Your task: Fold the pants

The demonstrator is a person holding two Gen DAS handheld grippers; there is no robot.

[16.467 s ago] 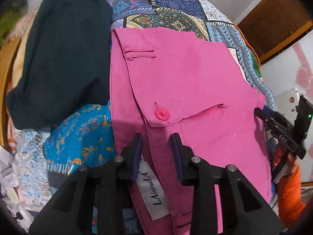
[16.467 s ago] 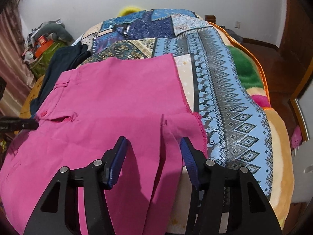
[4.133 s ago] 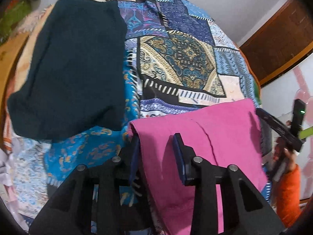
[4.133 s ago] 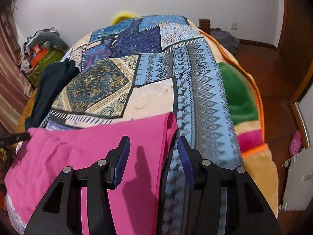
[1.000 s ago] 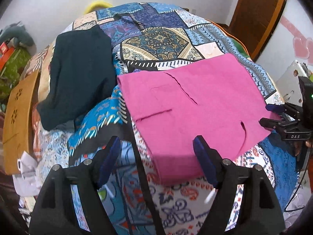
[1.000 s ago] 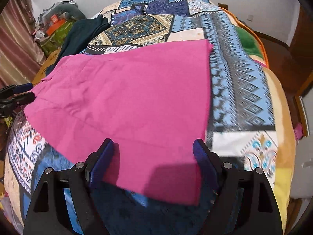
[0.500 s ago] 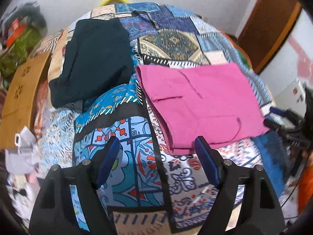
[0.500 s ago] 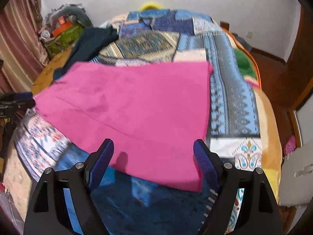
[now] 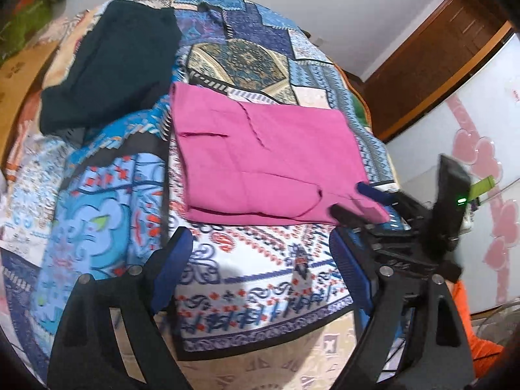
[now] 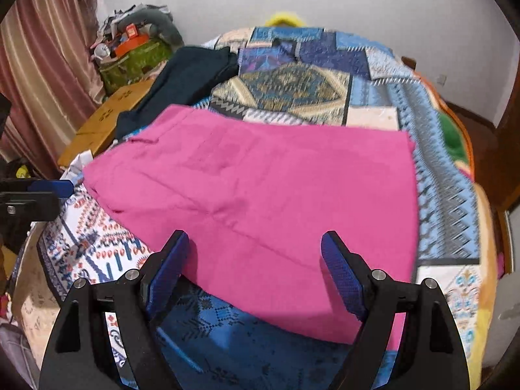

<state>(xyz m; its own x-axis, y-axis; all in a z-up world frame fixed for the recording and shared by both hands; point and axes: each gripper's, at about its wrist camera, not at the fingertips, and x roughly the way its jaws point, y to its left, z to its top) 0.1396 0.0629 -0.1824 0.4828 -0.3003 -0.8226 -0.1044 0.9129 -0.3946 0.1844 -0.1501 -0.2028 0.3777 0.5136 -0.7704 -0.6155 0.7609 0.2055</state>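
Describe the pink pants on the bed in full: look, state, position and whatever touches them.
The pink pants are magenta, of a plain woven-looking cloth, folded into a flat, roughly rectangular stack on the patchwork bedspread. A slit pocket and a slanted seam show on top, and layered edges show along the near side. They lie beside a dark garment, apart from it. The left gripper and right gripper are both open and hold nothing; the right one's fingers hang over the near edge.

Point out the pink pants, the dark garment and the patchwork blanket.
pink pants (image 9: 260, 159), left wrist view, middle of the folded top layer
dark garment (image 9: 113, 65), left wrist view, its centre
patchwork blanket (image 10: 292, 87), right wrist view, bare patterned panel
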